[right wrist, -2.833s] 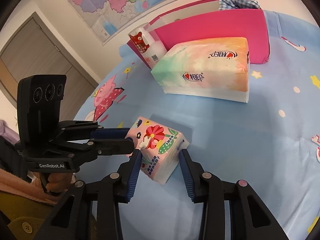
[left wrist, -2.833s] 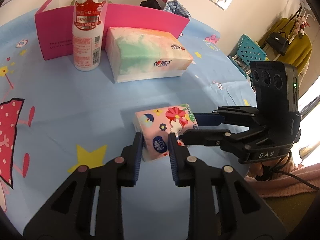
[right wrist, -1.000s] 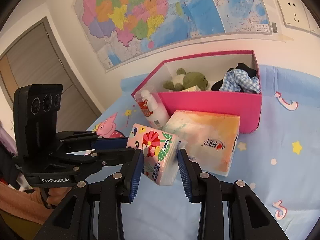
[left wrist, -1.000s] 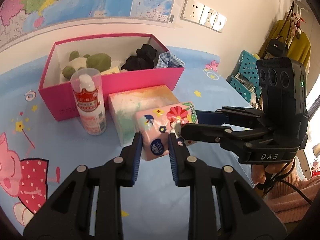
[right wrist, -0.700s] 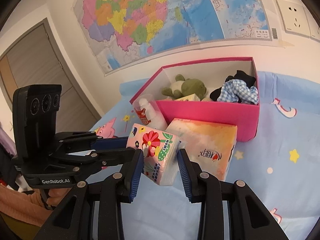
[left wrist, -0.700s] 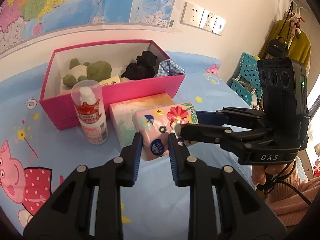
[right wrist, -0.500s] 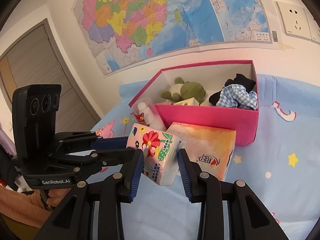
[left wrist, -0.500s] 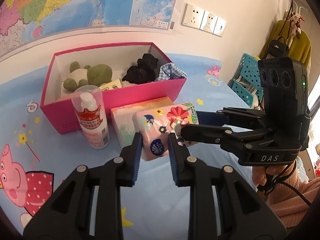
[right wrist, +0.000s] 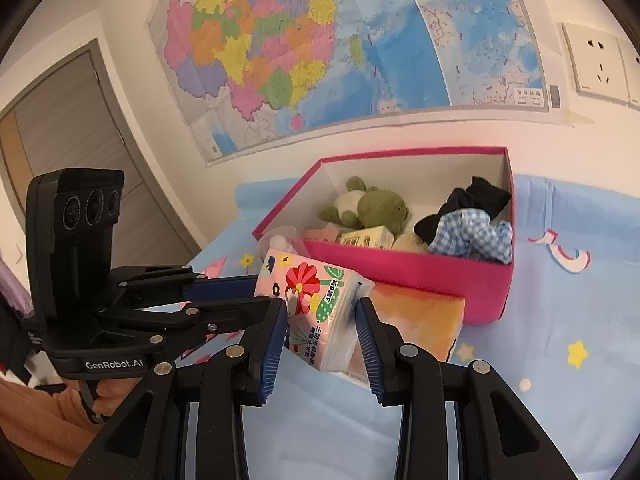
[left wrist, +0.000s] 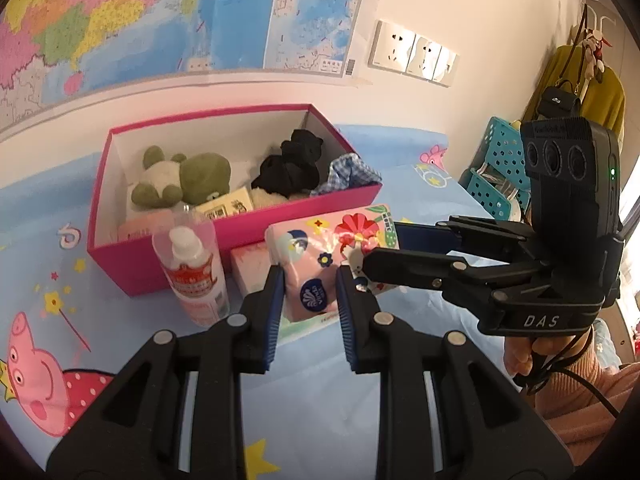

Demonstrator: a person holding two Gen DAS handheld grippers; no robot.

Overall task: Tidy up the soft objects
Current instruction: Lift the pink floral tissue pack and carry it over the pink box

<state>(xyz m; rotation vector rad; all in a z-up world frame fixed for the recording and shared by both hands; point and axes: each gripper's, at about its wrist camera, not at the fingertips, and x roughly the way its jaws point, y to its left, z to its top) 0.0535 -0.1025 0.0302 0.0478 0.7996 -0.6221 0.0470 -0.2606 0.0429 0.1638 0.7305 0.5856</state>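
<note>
Both grippers hold one pink floral tissue pack [left wrist: 320,256] in the air, in front of the pink box [left wrist: 256,236]. My left gripper [left wrist: 310,280] is shut on its near end. My right gripper [right wrist: 322,312] is shut on the same pack [right wrist: 316,308] from the side; it also shows in the left wrist view [left wrist: 376,248]. The box holds a green and white plush toy [left wrist: 180,184], black cloth [left wrist: 292,168], blue checked cloth [right wrist: 472,236] and a small yellow pack [left wrist: 228,208].
A larger pastel tissue pack [right wrist: 416,320] lies on the blue cartoon tablecloth [left wrist: 320,400] under the held pack. A clear-capped bottle with a red label [left wrist: 192,268] stands at the box's front left. A teal basket [left wrist: 496,168] stands at the right.
Both grippers have lifted the floral pack off the cloth and carried it up and toward the pink box. The box's inside now shows more fully.
</note>
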